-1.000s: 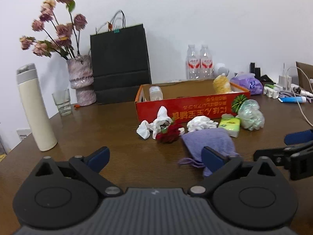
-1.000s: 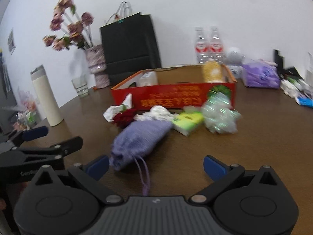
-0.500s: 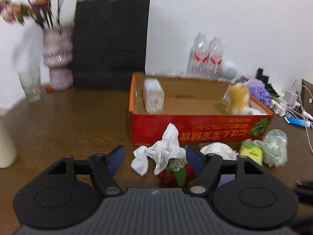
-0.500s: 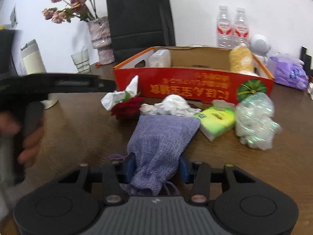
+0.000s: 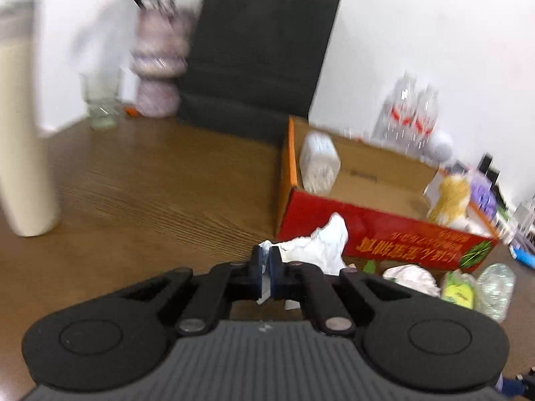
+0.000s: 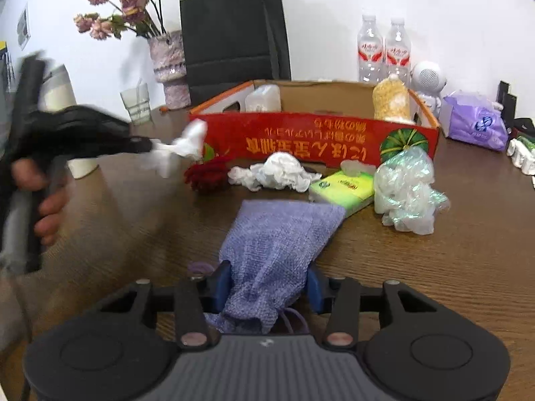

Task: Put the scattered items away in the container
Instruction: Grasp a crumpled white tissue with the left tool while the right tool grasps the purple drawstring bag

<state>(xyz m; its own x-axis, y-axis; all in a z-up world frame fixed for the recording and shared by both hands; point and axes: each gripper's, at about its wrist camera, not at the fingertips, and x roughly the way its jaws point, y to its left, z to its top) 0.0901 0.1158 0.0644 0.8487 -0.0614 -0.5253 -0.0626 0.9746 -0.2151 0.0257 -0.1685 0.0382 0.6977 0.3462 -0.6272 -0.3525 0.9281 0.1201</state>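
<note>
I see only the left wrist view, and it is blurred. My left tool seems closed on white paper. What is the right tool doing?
Observer: The right tool is closed on the neck of the purple knitted drawstring pouch, which lies on the brown wooden table.
Operator: Is my crumpled white tissue off the table?
Observer: Yes. In the right wrist view the left tool holds the crumpled white tissue in the air, in front of the red cardboard box.
Operator: What lay under it?
Observer: A dark red artificial rose rests on the table there.
</note>
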